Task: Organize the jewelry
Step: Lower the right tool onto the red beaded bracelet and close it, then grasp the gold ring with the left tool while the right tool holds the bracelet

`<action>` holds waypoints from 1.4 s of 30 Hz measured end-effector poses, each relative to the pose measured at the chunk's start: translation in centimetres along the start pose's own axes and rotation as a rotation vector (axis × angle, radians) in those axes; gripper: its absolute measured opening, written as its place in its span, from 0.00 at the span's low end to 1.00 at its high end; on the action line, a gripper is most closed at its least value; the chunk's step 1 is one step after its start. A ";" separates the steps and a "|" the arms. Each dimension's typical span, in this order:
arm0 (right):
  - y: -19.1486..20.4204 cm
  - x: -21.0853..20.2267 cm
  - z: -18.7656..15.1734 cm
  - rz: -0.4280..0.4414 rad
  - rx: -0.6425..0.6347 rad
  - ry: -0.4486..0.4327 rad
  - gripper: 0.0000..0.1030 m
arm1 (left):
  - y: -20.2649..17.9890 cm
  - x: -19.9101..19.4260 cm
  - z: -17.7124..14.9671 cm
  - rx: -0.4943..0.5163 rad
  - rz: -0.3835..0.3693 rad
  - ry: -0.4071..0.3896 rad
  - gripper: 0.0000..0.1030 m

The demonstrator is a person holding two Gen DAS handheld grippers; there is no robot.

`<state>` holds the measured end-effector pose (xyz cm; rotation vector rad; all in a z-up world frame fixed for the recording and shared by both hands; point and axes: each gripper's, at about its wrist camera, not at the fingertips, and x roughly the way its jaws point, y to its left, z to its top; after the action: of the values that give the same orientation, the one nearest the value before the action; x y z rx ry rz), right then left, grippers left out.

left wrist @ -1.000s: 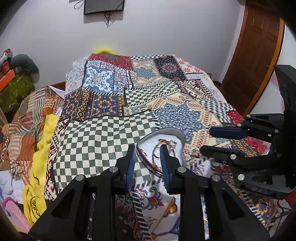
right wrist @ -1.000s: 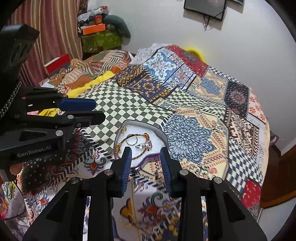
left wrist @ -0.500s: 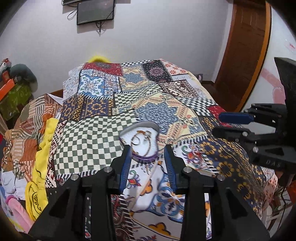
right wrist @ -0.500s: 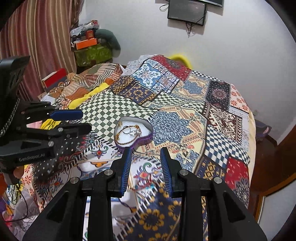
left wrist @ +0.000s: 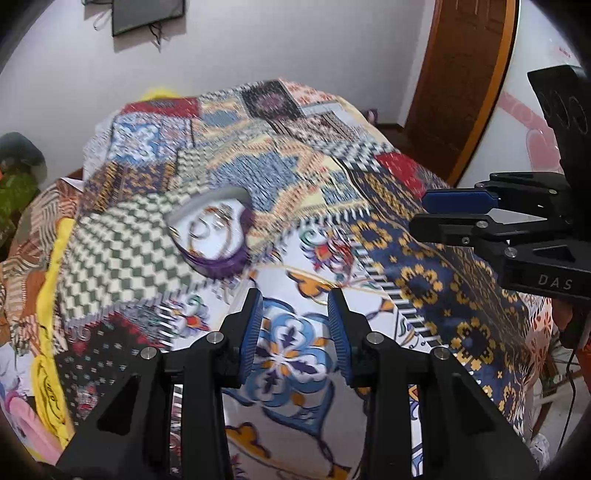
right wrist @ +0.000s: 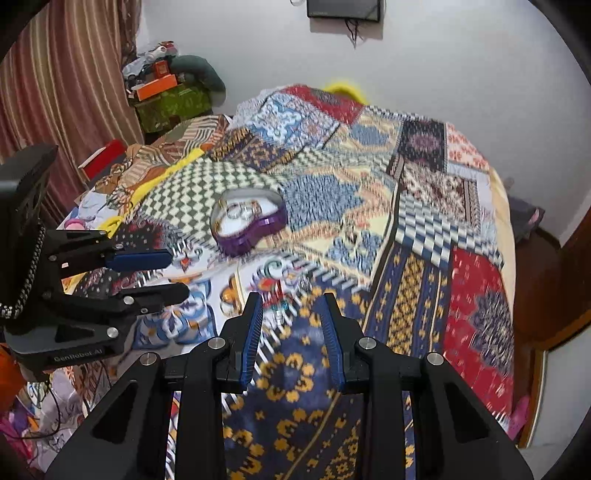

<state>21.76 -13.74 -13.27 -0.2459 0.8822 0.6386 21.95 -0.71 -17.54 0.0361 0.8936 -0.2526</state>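
Ahead of both grippers, on the patchwork bedspread [left wrist: 369, 206], sits a purple heart-shaped jewelry box [right wrist: 248, 221] with a pale lining; rings and a thin chain or bangle lie inside it, though motion blur keeps me from telling each piece apart; the box rests where the green-and-cream checked patch meets a blue medallion patch; from the left gripper [left wrist: 295, 328] it lies forward and a little to the left, well apart from the fingertips; from the right gripper [right wrist: 291, 328] it lies forward and also slightly left, likewise clear of the pads; the left gripper's jaws have just been opening and now stand parted with nothing between them, only the blue flower print of the cloth showing through the gap; the right gripper's jaws stand parted too, gripping nothing, over a navy patch with yellow flowers; each gripper shows in the other's view, off to the side, hanging above the bed without touching it; beyond the bed hang a wall-mounted screen [right wrist: 343, 9] and, to the right gripper's far left, a striped curtain [right wrist: 70, 85]; a wooden door [left wrist: 461, 74] stands off to the left gripper's right.
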 end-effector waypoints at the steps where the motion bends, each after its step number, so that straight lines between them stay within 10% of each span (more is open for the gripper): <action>1: -0.1 0.3 -0.3 0.002 0.004 0.009 0.28 | -0.2 0.4 -0.1 0.004 -0.006 0.009 0.35; 29: 0.9 5.3 -1.0 0.040 -0.067 0.080 0.28 | -0.6 4.7 -0.7 0.000 -0.095 0.016 0.35; 42: 1.3 5.4 -1.1 0.030 -0.091 0.055 0.08 | -0.5 5.0 -0.7 -0.010 -0.076 0.006 0.24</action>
<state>22.78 -10.97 -18.16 -0.3336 0.9123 0.7032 24.29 -2.11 -21.80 -0.0066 0.9035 -0.3185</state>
